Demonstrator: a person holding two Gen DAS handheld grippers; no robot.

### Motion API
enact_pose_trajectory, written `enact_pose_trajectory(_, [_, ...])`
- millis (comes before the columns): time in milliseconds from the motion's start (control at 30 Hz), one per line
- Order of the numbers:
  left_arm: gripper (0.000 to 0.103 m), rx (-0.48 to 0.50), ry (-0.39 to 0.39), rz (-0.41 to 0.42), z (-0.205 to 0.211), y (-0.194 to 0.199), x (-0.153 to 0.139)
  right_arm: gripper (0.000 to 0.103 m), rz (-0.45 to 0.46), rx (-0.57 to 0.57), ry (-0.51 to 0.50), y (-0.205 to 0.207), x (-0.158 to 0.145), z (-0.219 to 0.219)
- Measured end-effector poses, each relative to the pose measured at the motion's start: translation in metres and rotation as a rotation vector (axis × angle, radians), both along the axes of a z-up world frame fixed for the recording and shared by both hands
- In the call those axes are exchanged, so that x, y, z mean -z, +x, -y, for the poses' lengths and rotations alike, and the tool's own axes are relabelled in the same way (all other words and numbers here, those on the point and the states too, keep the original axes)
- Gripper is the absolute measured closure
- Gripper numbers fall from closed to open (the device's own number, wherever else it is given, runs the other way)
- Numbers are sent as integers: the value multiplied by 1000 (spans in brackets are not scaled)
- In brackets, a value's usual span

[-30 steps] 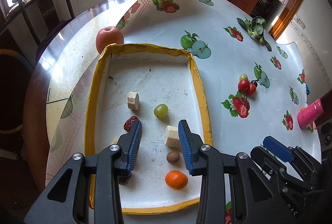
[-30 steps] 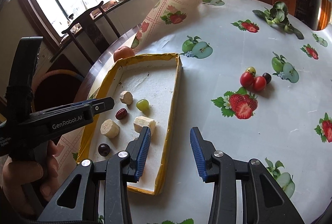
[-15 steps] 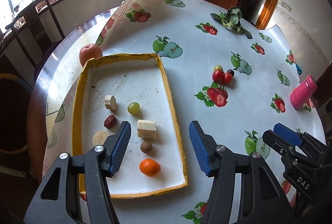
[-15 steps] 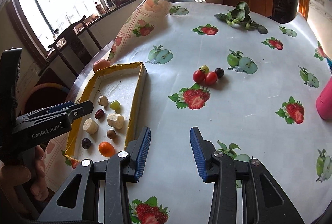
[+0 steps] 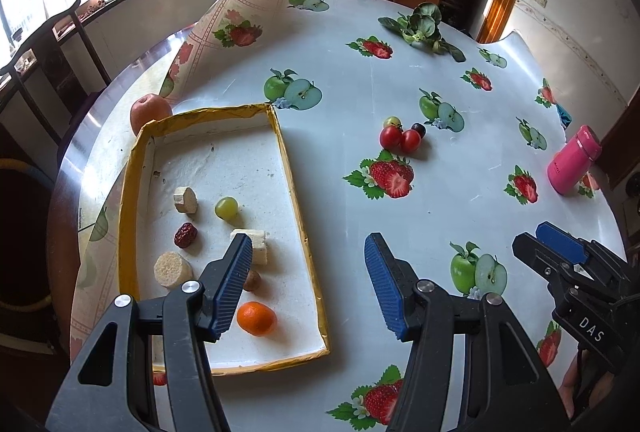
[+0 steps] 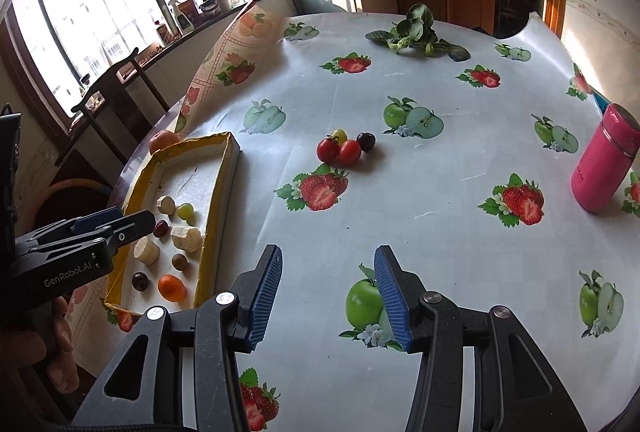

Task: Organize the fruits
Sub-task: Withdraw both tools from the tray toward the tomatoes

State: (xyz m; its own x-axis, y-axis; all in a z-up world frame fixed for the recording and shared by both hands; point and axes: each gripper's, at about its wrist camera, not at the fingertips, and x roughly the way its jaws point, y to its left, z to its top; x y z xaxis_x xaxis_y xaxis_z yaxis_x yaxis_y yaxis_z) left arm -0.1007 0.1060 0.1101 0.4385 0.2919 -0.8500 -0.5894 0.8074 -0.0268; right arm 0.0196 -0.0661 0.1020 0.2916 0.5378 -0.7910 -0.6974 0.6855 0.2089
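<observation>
On the table: one yellow-edged tray [image 5: 132,192]. Inside it, three pale cut fruit pieces [image 5: 185,199], one green grape [image 5: 226,208], one red date [image 5: 186,234], one small brown round fruit [image 5: 253,281], one orange [image 5: 256,318] and one dark round fruit [image 6: 140,281]. Outside the tray: one apple [image 5: 149,108] at its far corner; a cluster of two red cherry tomatoes [image 5: 391,136], one yellow-green tomato [image 5: 392,121] and one dark berry [image 5: 418,128]; one bunch of leafy greens [image 5: 422,26]; one pink bottle [image 5: 574,160]. Two grippers, one per hand.
</observation>
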Motion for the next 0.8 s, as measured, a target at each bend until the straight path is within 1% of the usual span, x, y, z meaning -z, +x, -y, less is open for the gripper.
enact_pose_trajectory(200, [46,10,-11,-9,4,7,5,53,-12,17,3,8,3,6])
enact_pose_trajectory(533, [46,30,-60,-36,10,25,24,53,-43,45,7,22,16,15])
enact_pose_trajectory(800, [46,42,-80,-48,6,41,33,53,-66,49,16,34,25,10])
